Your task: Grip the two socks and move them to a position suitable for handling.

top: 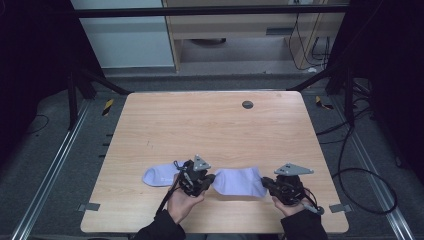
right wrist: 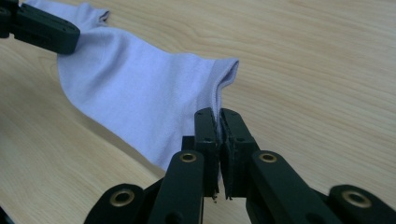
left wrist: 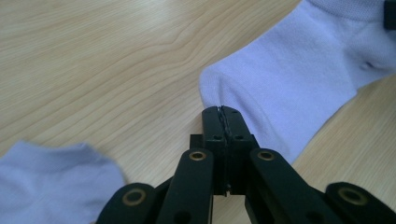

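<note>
A pale lilac sock (top: 239,181) hangs stretched between my two grippers, a little above the wooden table (top: 210,125). My left gripper (top: 212,179) is shut on its left end, and the left gripper view shows the rounded end of that sock (left wrist: 289,79) pinched at the jaw tips (left wrist: 222,110). My right gripper (top: 264,184) is shut on the right end, gripping the sock (right wrist: 140,88) by its hemmed edge at the jaw tips (right wrist: 218,114). A second lilac sock (top: 160,176) lies flat on the table to the left of the left hand, with its edge (left wrist: 51,182) low in the left gripper view.
A small grey round cap (top: 247,104) sits in the tabletop near the far edge. The near edge of the table runs just below both hands. Cables (top: 360,170) loop on the floor to the right of the table.
</note>
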`<state>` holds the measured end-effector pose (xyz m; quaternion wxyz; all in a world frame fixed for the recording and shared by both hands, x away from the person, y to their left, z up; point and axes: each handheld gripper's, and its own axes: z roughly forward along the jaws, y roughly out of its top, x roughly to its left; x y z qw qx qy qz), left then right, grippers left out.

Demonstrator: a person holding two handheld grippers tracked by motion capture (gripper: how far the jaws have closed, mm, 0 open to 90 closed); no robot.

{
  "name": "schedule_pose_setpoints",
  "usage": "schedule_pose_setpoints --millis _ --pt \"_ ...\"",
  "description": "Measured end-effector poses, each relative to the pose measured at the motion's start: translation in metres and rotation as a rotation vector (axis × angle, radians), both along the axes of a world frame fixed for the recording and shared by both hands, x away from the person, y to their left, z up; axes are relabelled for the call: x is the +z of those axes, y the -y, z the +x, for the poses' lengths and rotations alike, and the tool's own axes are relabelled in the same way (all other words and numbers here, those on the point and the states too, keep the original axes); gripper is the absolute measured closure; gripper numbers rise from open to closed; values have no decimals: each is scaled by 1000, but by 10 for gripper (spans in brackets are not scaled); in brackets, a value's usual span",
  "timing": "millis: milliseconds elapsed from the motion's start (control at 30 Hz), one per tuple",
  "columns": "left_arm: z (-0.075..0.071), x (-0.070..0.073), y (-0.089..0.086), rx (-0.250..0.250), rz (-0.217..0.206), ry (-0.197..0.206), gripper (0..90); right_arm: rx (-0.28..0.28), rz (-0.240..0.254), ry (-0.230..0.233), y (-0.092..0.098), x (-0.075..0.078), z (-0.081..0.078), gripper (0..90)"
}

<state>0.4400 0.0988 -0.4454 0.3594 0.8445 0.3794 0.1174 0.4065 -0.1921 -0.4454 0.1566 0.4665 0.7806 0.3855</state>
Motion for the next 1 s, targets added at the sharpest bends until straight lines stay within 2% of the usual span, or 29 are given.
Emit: schedule_pose_setpoints --millis 67,133,300,367,467,533,667,867,1000 --pt "-2 1 -5 6 6 2 893 8 -5 -6 -4 -2 0 868" --pt "-6 1 -14 17 9 0 894 36 -12 -23 -17 -7 2 869" --pt "-12 -1 -23 20 29 -7 894 60 -16 -31 -30 -11 4 869" --pt "-16 -7 -28 13 50 -18 894 74 -23 -35 -38 -14 6 868" --pt "-19 -15 -31 14 58 -32 893 84 -25 -44 -44 -17 6 868" --pt "-19 -17 -33 17 56 -37 893 88 -29 -45 -45 -18 6 868" --pt "-18 -25 -40 23 63 -57 893 88 -35 -81 -48 -24 6 867" --pt "-17 -34 -44 32 60 -67 892 95 -60 -82 -50 -29 7 865" --pt "-16 -37 -45 39 60 -70 891 92 -80 -103 -51 -35 6 863"
